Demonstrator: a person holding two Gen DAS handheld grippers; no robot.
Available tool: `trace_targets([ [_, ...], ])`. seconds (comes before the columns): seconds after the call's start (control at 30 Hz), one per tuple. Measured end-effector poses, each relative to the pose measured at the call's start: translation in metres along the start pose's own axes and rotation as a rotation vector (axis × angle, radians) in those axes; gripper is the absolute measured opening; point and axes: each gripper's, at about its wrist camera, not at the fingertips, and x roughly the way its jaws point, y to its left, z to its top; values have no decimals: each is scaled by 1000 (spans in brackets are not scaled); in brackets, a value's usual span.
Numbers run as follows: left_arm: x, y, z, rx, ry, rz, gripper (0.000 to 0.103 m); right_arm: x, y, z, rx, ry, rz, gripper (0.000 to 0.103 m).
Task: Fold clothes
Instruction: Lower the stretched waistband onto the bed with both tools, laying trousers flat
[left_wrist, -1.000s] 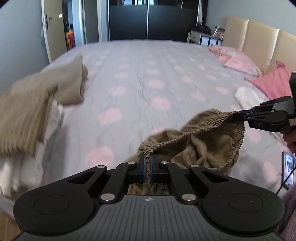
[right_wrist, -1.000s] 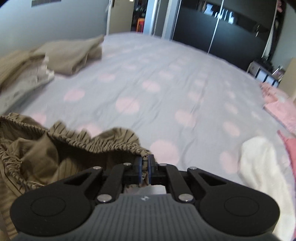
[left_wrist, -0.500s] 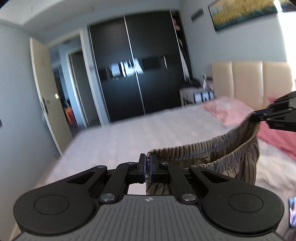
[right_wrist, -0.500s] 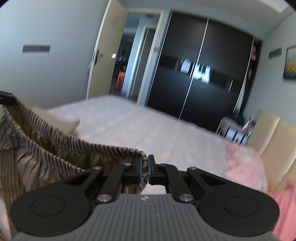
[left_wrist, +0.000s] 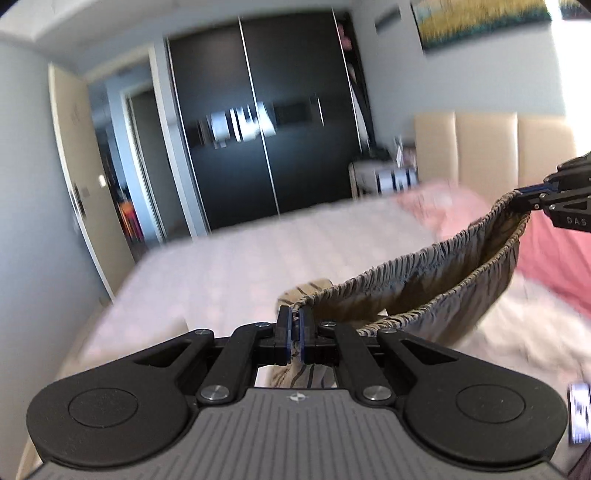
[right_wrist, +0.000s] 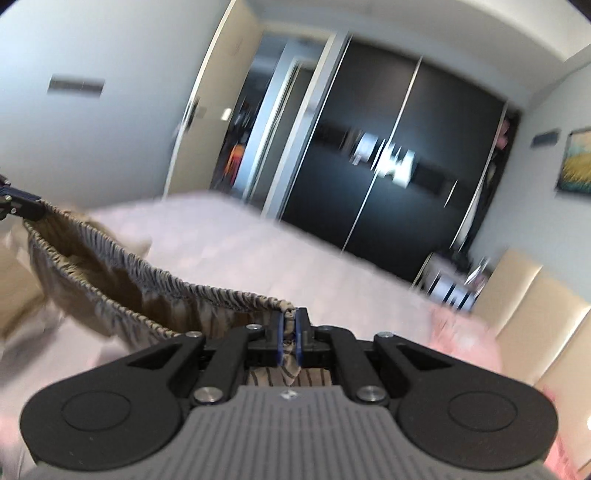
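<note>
A pair of tan striped trousers (left_wrist: 417, 280) with a gathered elastic waistband hangs in the air above the bed (left_wrist: 258, 251), strung between the two grippers. The left gripper (left_wrist: 295, 332) has its fingers pinched nearly closed on one end of the waistband; a tuft of cloth pokes out between them. The right gripper (right_wrist: 291, 336) is closed the same way on the other end, with striped fabric bunched between its fingers. From the left wrist view the right gripper shows at the far right, and the waistband sags in a loose arc between the two.

The cloth looks light and thoroughly limp. It droops under its own weight, and the mouth of the waist gapes open, so it will swing and fold wherever it is let slack. The elastic is ruched and stretchy, so pulling the hands apart should flatten it. It gives the fingers a thicker ridge to bite on than the thin leg fabric would. The two side ends of the waistband seem the right holds, since the legs then hang straight below, out of view. Nothing here looks fragile or slippery.
</note>
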Motion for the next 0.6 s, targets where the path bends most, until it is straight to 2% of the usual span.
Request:
trace_targets([
  [0.3,49,-26,-150,-9,341,-106,2,51,53,-146,20,312,177,7],
  [0.47,61,-43,-196,49,472,-120,2,65,77,-205,18,409,245,7],
  [0.6,69,-57,-226,88,533,-125,2,73,88,-234,47,445,262,7],
])
